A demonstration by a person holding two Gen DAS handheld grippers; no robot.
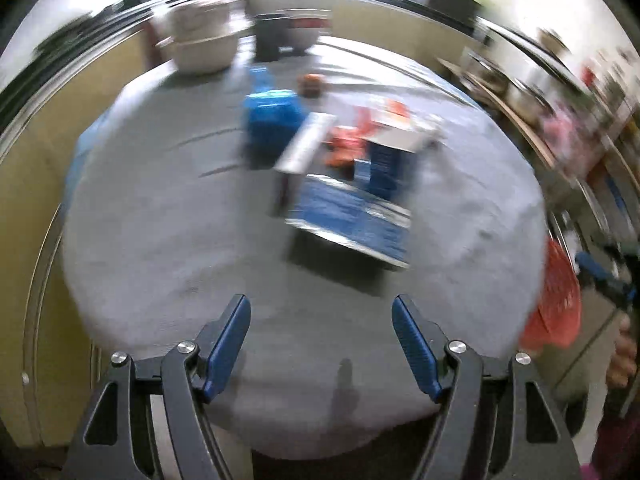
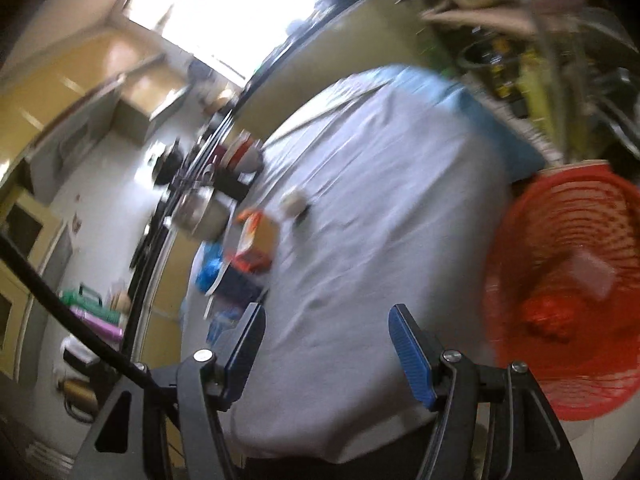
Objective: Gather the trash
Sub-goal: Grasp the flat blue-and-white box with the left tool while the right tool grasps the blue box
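Both views are motion-blurred. In the left wrist view my left gripper (image 1: 321, 314) is open and empty above the near part of a grey-clothed table (image 1: 168, 216). Beyond it lie a blue flat carton (image 1: 352, 220), a blue box (image 1: 390, 164), orange wrappers (image 1: 344, 144) and a blue bag (image 1: 272, 116). In the right wrist view my right gripper (image 2: 326, 326) is open and empty over the table (image 2: 360, 184). A red mesh basket (image 2: 560, 288) stands to its right with red trash (image 2: 546, 316) inside. The trash pile (image 2: 244, 256) lies to the left.
Bowls (image 1: 200, 44) and a dark container (image 1: 272, 36) stand at the table's far edge. A small white item (image 2: 294, 202) sits mid-table. A metal pot (image 2: 200, 208) sits by the counter. Shelves with clutter (image 2: 520, 60) rise behind the basket.
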